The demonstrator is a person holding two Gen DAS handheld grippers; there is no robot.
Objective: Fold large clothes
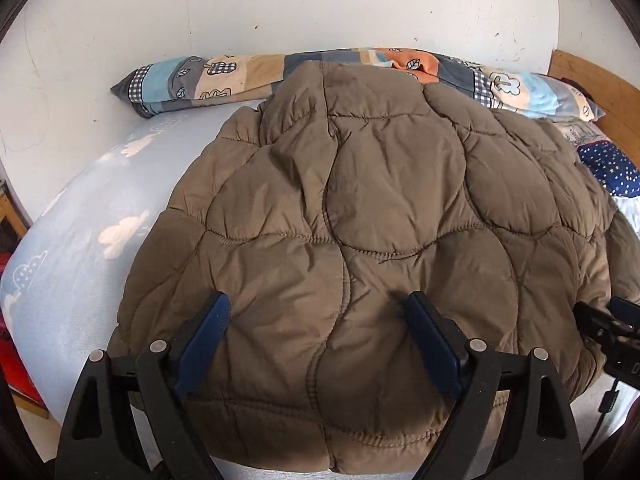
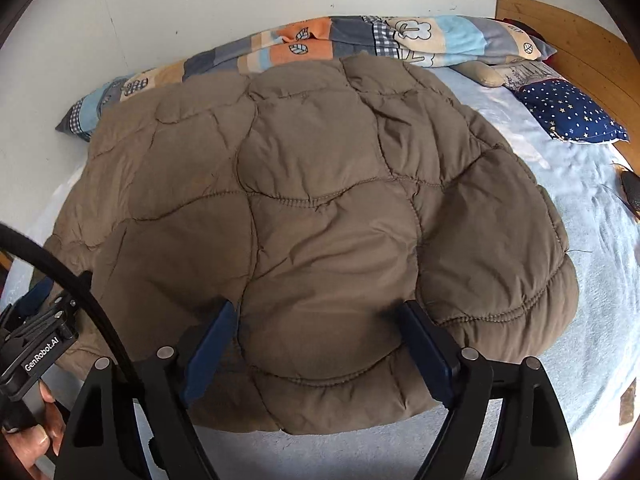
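A brown quilted puffer jacket (image 1: 360, 208) lies spread flat on a bed with a light blue sheet (image 1: 80, 240), its hem toward me. My left gripper (image 1: 317, 300) hovers open over the near left part of the jacket, blue fingers (image 1: 208, 332) spread wide on either side of a quilted panel. My right gripper (image 2: 317, 307) stands open over the jacket (image 2: 304, 200) near its right hem corner, with fabric bulging between the fingers but not pinched. The left gripper's body (image 2: 36, 340) and the hand (image 2: 36, 436) holding it show at the right wrist view's left edge.
A rolled patchwork blanket (image 1: 240, 76) lies along the white wall behind the jacket. A navy star-print pillow (image 2: 568, 112) and a wooden headboard (image 2: 580, 40) are at the right. A dark object (image 2: 632, 192) lies on the sheet at the far right. Red items (image 1: 12, 360) sit beside the bed.
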